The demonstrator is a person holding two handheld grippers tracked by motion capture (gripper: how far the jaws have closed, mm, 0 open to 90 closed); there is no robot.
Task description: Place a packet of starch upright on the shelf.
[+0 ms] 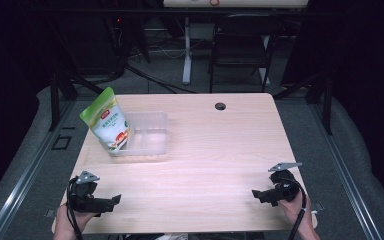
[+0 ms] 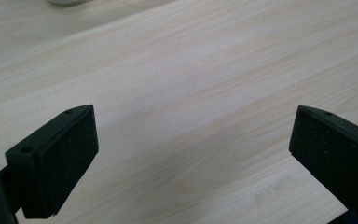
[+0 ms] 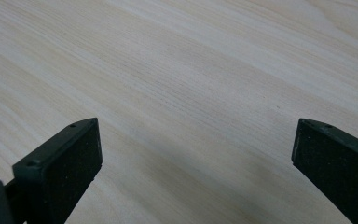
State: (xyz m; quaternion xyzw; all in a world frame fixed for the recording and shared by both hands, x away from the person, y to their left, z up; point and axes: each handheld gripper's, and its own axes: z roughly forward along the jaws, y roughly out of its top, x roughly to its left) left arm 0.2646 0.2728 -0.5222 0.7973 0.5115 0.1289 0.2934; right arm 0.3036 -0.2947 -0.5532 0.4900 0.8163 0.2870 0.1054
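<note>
Table — pale wood-grain top, smooth, matt. Container, far left — clear plastic, faintly glossy. Pouch leaning in it — shiny printed film, green and white. Gripper pads — black, matt, fine rough texture; casings look like hard dark plastic.

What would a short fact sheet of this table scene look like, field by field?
surface: pale wooden table
container: clear plastic rectangular tray, far left part of the table
item: green and white food pouch, standing upright at the tray's left end
left gripper: near left edge, fingers wide apart, nothing between them
right gripper: near right edge, fingers wide apart, nothing between them
</note>
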